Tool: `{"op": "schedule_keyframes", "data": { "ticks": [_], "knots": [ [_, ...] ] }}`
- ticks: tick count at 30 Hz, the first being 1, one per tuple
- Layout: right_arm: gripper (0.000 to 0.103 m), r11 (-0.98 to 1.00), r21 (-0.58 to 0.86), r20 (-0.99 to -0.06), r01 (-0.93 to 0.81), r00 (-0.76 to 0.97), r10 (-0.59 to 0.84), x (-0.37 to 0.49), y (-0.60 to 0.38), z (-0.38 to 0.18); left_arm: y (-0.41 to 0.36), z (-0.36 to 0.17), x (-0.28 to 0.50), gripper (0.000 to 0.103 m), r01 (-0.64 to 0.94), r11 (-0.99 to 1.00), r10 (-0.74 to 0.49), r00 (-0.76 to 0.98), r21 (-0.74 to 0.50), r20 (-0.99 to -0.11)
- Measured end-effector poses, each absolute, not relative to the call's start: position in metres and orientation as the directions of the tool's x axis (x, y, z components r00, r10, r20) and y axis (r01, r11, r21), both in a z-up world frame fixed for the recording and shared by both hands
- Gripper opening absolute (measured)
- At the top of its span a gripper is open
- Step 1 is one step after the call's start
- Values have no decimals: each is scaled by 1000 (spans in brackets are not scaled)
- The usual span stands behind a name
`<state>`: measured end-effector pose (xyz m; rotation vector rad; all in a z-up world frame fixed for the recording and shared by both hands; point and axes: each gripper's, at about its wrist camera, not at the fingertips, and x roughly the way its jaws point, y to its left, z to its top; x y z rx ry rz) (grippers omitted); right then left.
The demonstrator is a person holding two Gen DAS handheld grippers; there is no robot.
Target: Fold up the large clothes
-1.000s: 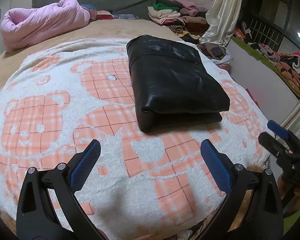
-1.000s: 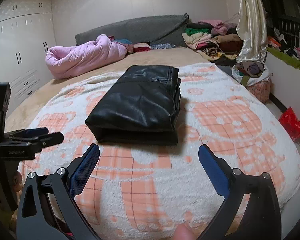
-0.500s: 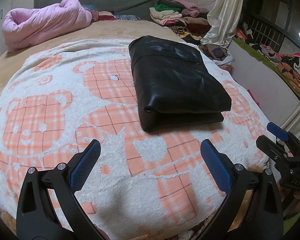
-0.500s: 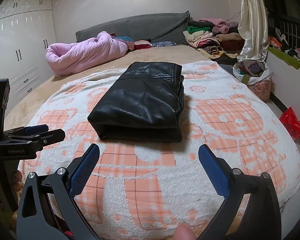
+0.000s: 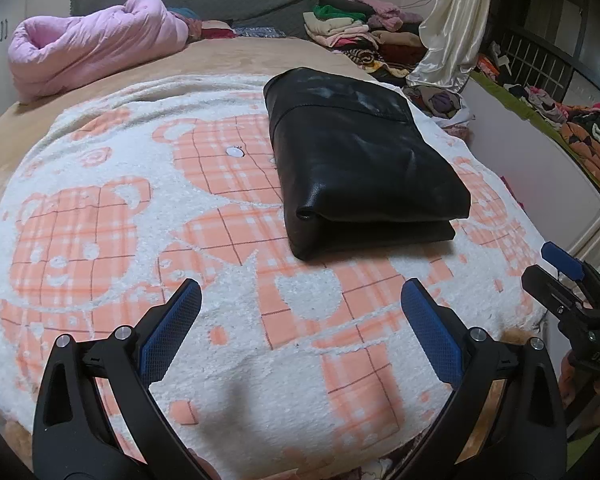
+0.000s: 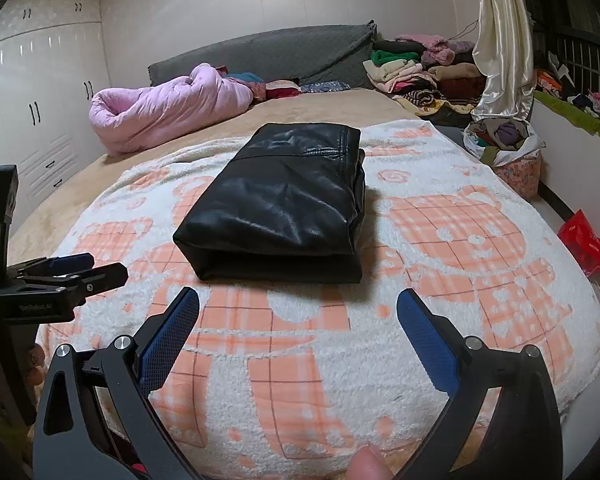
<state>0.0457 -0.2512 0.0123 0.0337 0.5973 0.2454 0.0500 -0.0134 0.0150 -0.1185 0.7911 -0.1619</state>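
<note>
A black leather garment (image 5: pixel 360 164) lies folded into a thick rectangle on the white and orange bear-print blanket (image 5: pixel 140 220); it also shows in the right wrist view (image 6: pixel 284 208). My left gripper (image 5: pixel 300 312) is open and empty, held above the blanket's near edge, short of the garment. My right gripper (image 6: pixel 298 320) is open and empty, also short of the garment's folded edge. Each gripper shows in the other's view: the right one (image 5: pixel 568 280) at the right edge, the left one (image 6: pixel 76 272) at the left edge.
A pink quilt (image 6: pixel 168 108) lies bundled at the head of the bed. A pile of clothes (image 6: pixel 416 68) and a cream curtain (image 6: pixel 500 40) stand at the far right. A bag of clothes (image 6: pixel 508 148) and a red bag (image 6: pixel 584 240) sit beside the bed. White wardrobes (image 6: pixel 40 100) stand on the left.
Both grippers have drifted slightly, so the folded garment sits a little differently in each view. Both stay open and empty. The garment has not moved.
</note>
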Motion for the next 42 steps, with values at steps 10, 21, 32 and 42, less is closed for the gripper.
{"op": "schedule_keyframes", "data": {
  "ticks": [10,21,32,42],
  "knots": [
    [99,970,109,-556,-217,795,241,46,-253,10,-12,15,49,93,98,982,-184,694,-162,-696],
    [99,971,113,-569,-212,788,238,47,-253,7,-11,15,49,93,93,984,-176,693,-155,-699],
    [99,971,104,-572,-216,786,236,46,-250,6,-12,15,48,93,95,984,-175,692,-151,-700],
    [99,972,102,-580,-211,781,231,46,-251,4,-11,14,48,93,108,981,-191,691,-162,-697]
  ]
}}
